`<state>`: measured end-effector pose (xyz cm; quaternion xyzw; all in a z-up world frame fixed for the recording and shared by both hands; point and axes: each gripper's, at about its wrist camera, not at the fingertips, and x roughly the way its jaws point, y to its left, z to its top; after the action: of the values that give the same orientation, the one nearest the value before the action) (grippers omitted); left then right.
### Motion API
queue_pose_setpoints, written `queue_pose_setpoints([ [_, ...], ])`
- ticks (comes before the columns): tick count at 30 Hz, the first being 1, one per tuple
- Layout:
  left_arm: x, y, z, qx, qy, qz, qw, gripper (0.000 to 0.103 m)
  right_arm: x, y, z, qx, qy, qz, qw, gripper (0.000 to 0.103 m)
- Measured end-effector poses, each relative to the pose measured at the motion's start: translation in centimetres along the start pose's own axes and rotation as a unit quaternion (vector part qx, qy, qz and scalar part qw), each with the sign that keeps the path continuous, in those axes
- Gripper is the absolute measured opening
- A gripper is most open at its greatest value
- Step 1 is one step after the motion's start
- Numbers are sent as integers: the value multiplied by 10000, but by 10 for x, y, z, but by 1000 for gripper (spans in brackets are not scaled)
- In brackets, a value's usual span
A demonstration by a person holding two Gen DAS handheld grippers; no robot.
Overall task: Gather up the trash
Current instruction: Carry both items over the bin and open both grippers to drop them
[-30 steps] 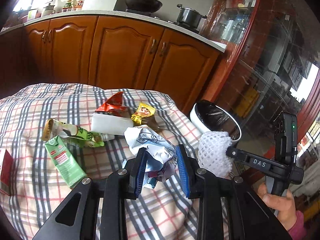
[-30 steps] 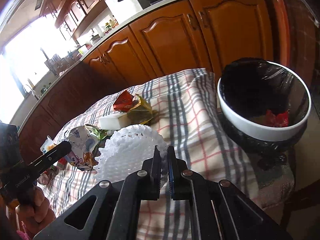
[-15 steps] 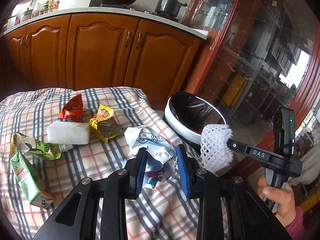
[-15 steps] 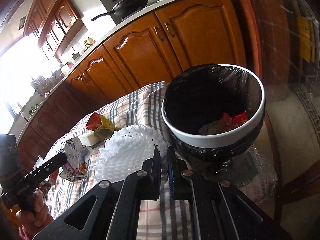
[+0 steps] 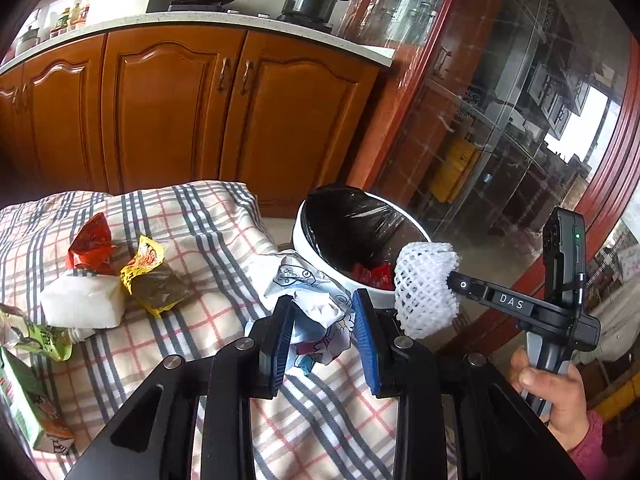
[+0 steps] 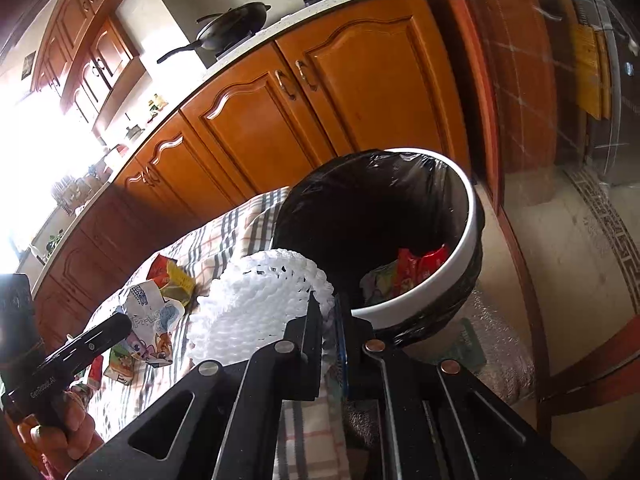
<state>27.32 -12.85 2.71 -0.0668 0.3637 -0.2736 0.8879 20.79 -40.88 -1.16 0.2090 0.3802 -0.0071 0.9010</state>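
My left gripper point(image 5: 322, 312) is shut on a crumpled white printed wrapper point(image 5: 310, 296), held above the checked tablecloth point(image 5: 208, 240) near the bin. My right gripper point(image 6: 330, 316) is shut on a white foam fruit net point(image 6: 256, 300), held beside the bin's near rim; the net also shows in the left wrist view point(image 5: 424, 288). The white trash bin point(image 6: 464, 248) has a black liner and holds red and green wrappers point(image 6: 416, 264). The bin also shows in the left wrist view point(image 5: 304, 220).
On the cloth lie a red wrapper point(image 5: 92, 244), a yellow-brown wrapper point(image 5: 154, 276), a white foam block point(image 5: 80, 304), a green wrapper point(image 5: 36, 336) and a green carton point(image 5: 28, 400). Wooden cabinets point(image 5: 168, 100) stand behind. A glass-fronted cabinet point(image 5: 500, 120) is on the right.
Both grippers have moved right, toward the bin, each still holding its item. The foam net is now at the bin's rim.
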Motion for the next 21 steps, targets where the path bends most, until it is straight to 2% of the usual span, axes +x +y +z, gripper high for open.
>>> queue_pose_setpoints([
  [10,42,-25,37,331,25,-160,9993,29,3,-19,30,-55,-132,-342,9993,6],
  [21,118,-34,81,489,359,-246,9979,29,22,-27,73,-412,-70,-827,9957,6],
])
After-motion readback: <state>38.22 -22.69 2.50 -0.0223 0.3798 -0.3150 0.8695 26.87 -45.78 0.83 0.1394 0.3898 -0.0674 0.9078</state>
